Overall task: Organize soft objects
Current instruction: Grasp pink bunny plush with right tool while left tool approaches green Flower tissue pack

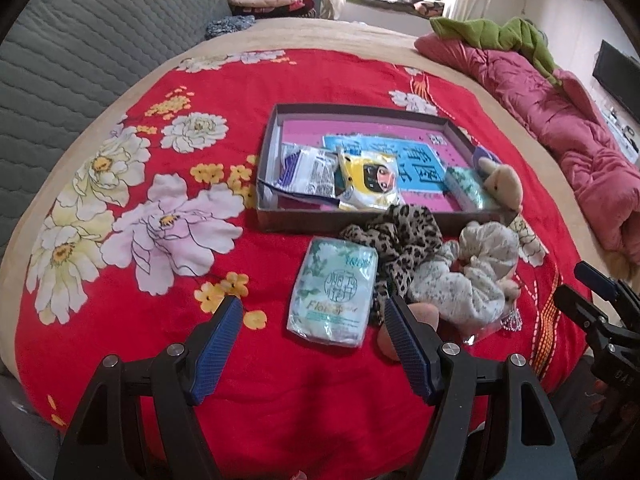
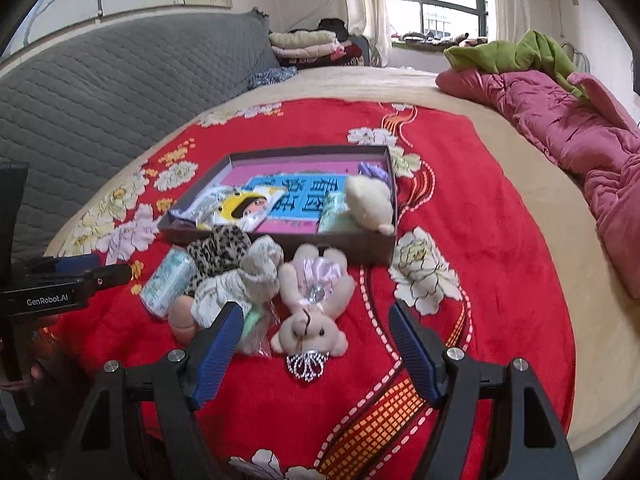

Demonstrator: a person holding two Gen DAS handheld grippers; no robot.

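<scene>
A shallow brown box (image 1: 276,220) (image 2: 280,240) on the red blanket holds packets, a green tissue pack (image 2: 334,210) and a beige plush (image 1: 502,184) (image 2: 370,200). In front of it lie a green tissue pack (image 1: 334,292) (image 2: 166,280), a leopard scrunchie (image 1: 400,240) (image 2: 220,250), a floral scrunchie (image 1: 472,280) (image 2: 244,280) and a pink-dressed teddy bear (image 2: 312,308) with a tiara (image 2: 306,364). My left gripper (image 1: 314,316) is open just before the tissue pack. My right gripper (image 2: 318,324) is open around the teddy's head.
A red floral blanket (image 1: 160,200) (image 2: 480,220) covers the bed. A grey quilted headboard (image 1: 80,60) is at the left. A pink duvet (image 2: 560,128) with a green cloth lies at the right. Folded clothes (image 2: 308,44) are stacked at the back.
</scene>
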